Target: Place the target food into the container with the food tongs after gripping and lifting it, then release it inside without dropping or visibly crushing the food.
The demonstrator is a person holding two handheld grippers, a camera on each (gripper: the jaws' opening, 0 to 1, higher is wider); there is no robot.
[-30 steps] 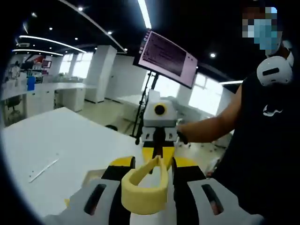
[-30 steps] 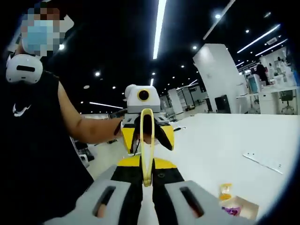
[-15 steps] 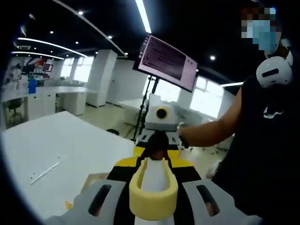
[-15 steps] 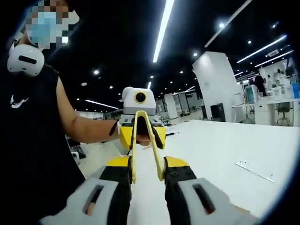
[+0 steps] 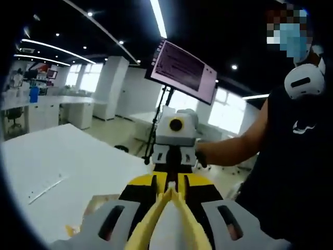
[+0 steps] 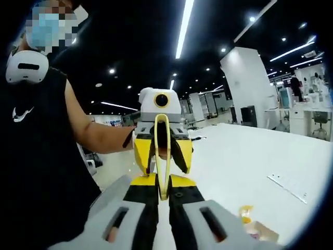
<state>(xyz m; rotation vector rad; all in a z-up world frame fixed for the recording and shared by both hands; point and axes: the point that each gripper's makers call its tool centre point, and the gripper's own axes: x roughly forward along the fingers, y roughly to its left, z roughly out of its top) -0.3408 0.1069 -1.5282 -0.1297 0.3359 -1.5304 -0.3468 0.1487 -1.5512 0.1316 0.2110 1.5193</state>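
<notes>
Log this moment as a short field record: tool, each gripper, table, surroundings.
tool: yellow food tongs, held up in the air between the two facing grippers
right gripper: jaws shut on the tongs, seen edge-on
left gripper: tongs lie between its jaws; grip unclear
table: white, below the grippers
food: small orange packet on the table, untouched
background: monitor on a stand
person: dark sleeveless top, holding both grippers

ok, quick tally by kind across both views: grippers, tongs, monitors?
Grippers: 2 (left gripper, right gripper)
Yellow tongs: 1, between the right gripper's fingers
Monitor on a stand: 1
Total: 4
</notes>
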